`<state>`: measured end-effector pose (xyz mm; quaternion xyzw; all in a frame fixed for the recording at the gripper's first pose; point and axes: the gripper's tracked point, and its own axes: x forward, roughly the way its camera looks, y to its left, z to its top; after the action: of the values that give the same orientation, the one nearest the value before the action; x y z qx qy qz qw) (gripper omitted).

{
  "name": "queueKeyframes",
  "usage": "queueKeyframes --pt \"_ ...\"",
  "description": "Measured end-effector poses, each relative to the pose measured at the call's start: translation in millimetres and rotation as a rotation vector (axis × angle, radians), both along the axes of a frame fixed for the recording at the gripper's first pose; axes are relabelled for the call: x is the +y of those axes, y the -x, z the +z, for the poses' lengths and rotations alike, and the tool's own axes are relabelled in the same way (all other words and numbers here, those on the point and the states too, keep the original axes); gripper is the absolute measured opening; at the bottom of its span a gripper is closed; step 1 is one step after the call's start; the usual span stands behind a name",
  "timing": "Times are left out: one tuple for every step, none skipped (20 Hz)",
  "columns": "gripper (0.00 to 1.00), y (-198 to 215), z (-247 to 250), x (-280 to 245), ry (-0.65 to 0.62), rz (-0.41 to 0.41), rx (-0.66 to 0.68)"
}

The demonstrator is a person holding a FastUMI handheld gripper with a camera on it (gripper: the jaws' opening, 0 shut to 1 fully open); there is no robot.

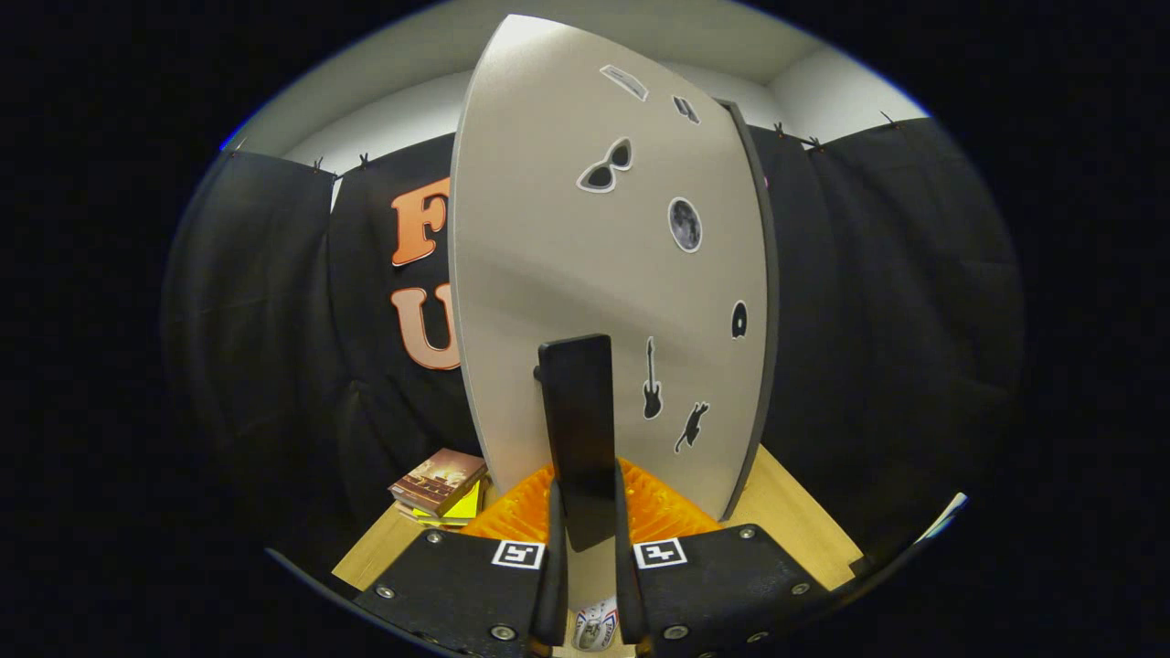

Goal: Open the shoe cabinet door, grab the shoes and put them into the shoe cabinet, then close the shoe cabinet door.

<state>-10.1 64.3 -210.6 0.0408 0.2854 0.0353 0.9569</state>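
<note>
The door handle (pixel 576 429) is clamped between the gripper (pixel 585 548) fingers, the cabinet door (pixel 585 256) partly swung; whether opening or closing cannot be told.

1 cabinet door (pixel 567 274) w/ 1 dark handle (pixel 578 420), 7 stickers on it; 1 claw (pixel 590 557); approx. 3 stacked books (pixel 439 482); 1 desk (pixel 795 521).

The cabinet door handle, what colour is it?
Black, seen in the gripper view: the handle stands on the pale grey door, with the gripper shut on it.
</note>
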Motion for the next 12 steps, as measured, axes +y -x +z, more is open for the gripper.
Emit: queueKeyframes --pt "0.22 4 2 -6 0.002 -0.017 -0.002" --pt "0.21 7 3 -13 0.009 -0.034 -0.005" --pt "0.21 11 4 -19 0.013 -0.047 -0.006" --pt "0.19 13 5 -26 0.015 -0.066 -0.01" --pt "0.18 16 6 -35 0.013 -0.084 -0.01" --pt "0.17 20 7 -42 0.006 -0.105 -0.011" --pt "0.17 23 7 -50 0.002 -0.124 -0.011" --pt "0.16 25 7 -58 0.001 -0.143 -0.008" --pt "0.14 28 5 -65 -0.002 -0.168 -0.003" --pt "0.14 30 5 -73 -0.001 -0.183 -0.005" --pt "0.12 31 4 -79 -0.007 -0.202 -0.008" --pt "0.12 35 2 -84 -0.019 -0.218 -0.004"
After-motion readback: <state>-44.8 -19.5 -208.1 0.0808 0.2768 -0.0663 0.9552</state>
